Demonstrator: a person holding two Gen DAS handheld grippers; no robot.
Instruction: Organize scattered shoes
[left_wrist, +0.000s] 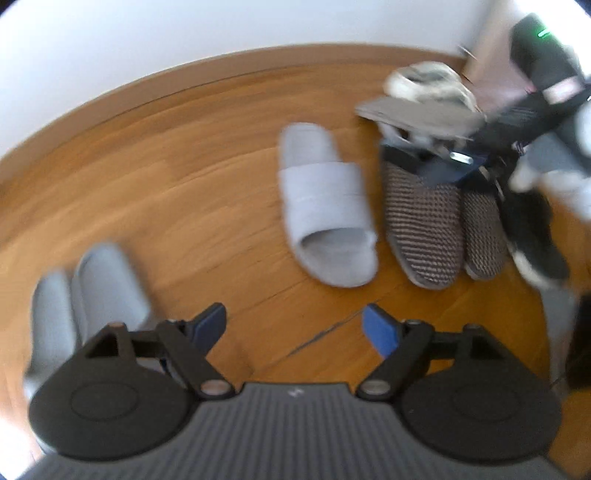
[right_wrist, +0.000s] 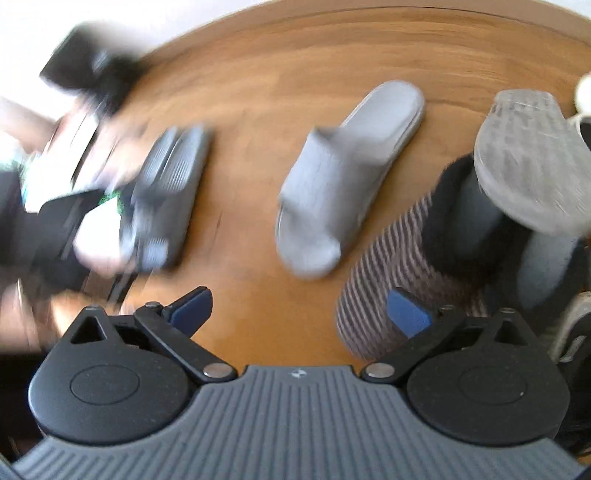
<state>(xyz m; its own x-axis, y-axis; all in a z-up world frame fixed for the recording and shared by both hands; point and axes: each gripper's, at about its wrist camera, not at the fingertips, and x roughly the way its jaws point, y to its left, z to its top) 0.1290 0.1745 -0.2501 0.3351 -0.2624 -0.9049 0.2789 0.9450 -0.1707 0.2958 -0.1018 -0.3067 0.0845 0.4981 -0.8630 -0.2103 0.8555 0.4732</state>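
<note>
- My left gripper (left_wrist: 294, 328) hangs over the wood floor (left_wrist: 184, 177) with fingers spread, holding nothing; my right gripper (right_wrist: 299, 310) likewise.
- One grey slide slipper (left_wrist: 325, 206) lies alone at 12 o'clock, askew, apparently unsorted.
- Two woven slippers (left_wrist: 439, 221) sit side by side at 2 o'clock, seemingly paired.
- Two grey slippers (left_wrist: 85, 295) rest together at 9 o'clock.
- Further shoes at 2 o'clock: too blurred to count.

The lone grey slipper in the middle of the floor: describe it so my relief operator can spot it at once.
Start from the wooden floor below the white wall. Left of the pile of shoes in the corner lies the light grey open-toe slipper, alone on bare boards beside the knitted brown slippers. Unlike the grey pair set side by side by the left claw, it has no mate next to it.
</note>
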